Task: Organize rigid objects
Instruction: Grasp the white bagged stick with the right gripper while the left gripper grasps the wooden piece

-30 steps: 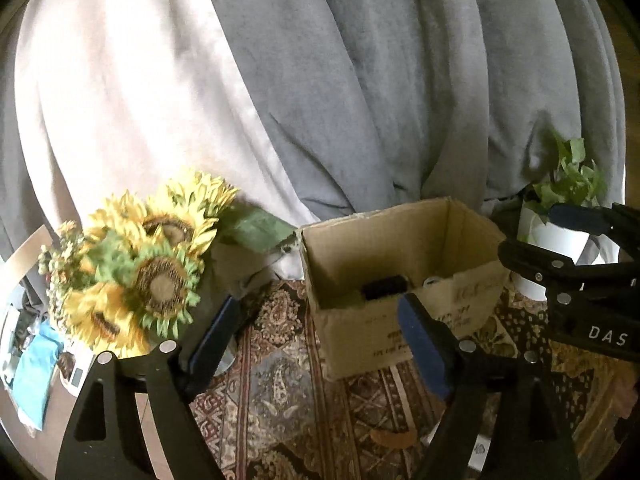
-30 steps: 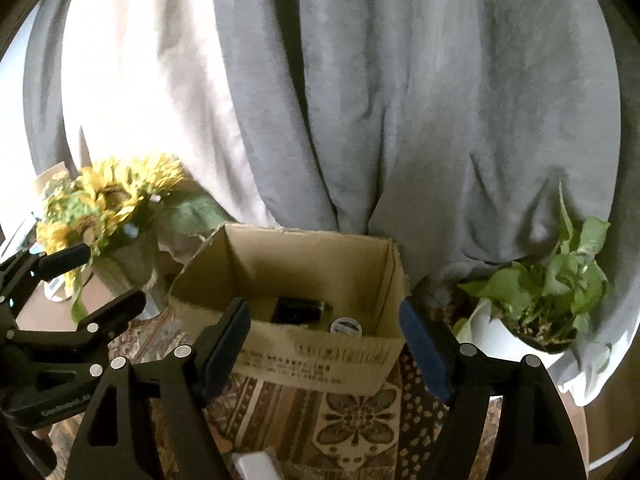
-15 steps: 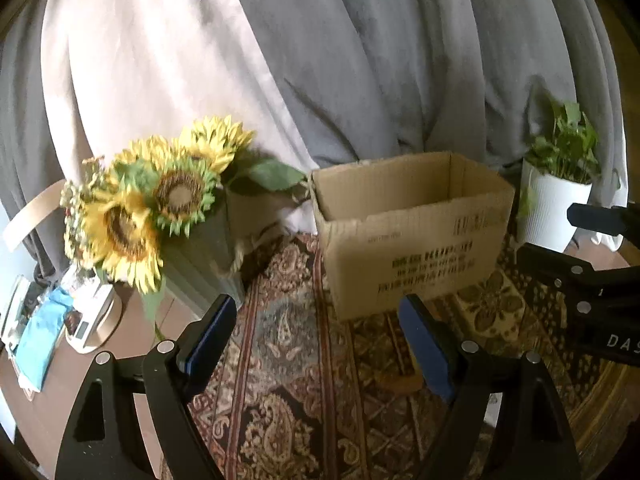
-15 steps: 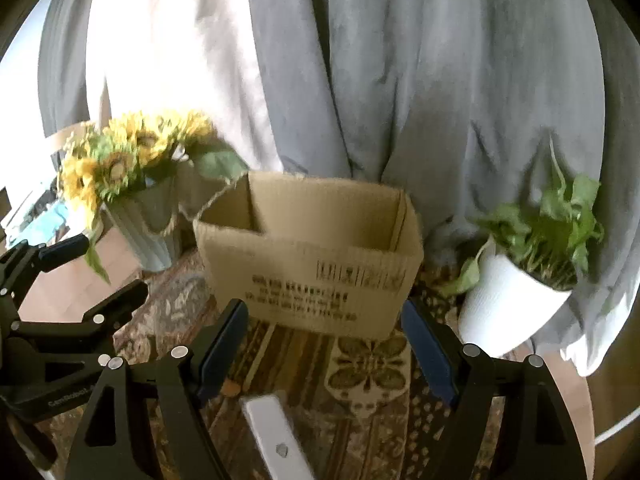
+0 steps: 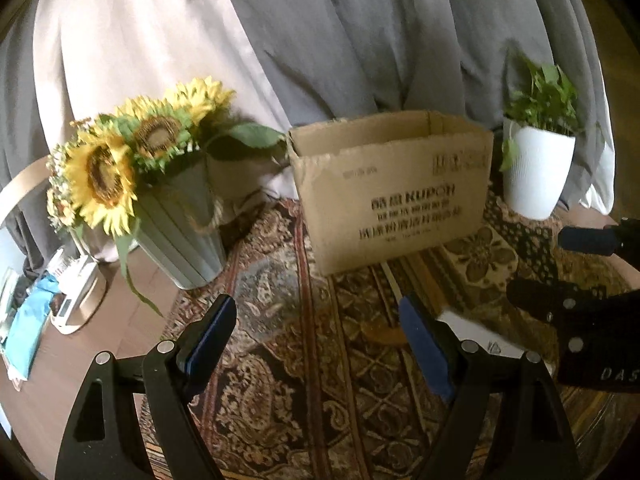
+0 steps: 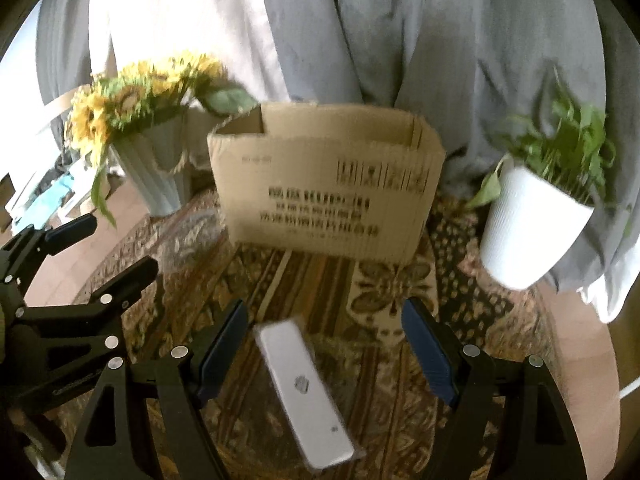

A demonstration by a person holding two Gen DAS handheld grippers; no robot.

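An open cardboard box (image 5: 394,192) (image 6: 328,184) with printed text stands on a patterned rug (image 5: 288,352) (image 6: 384,292). A flat white oblong device (image 6: 304,392) lies on the rug in front of the box, between the fingers of my right gripper (image 6: 324,352), which is open and not touching it. Its corner (image 5: 486,336) shows in the left wrist view behind my left gripper's right finger. My left gripper (image 5: 316,344) is open over bare rug, with nothing between its fingers. The box's inside is hidden from both views.
A ribbed vase of sunflowers (image 5: 132,168) (image 6: 144,120) stands left of the box. A white pot with a green plant (image 5: 536,168) (image 6: 532,220) stands right of it. Grey and pale curtains hang behind. White and blue clutter (image 5: 44,300) lies on the wooden floor at far left.
Both grippers have sunk toward the rug; the box's inside has dropped out of sight. The white device has come into view between the right gripper's fingers. Both grippers stay open.
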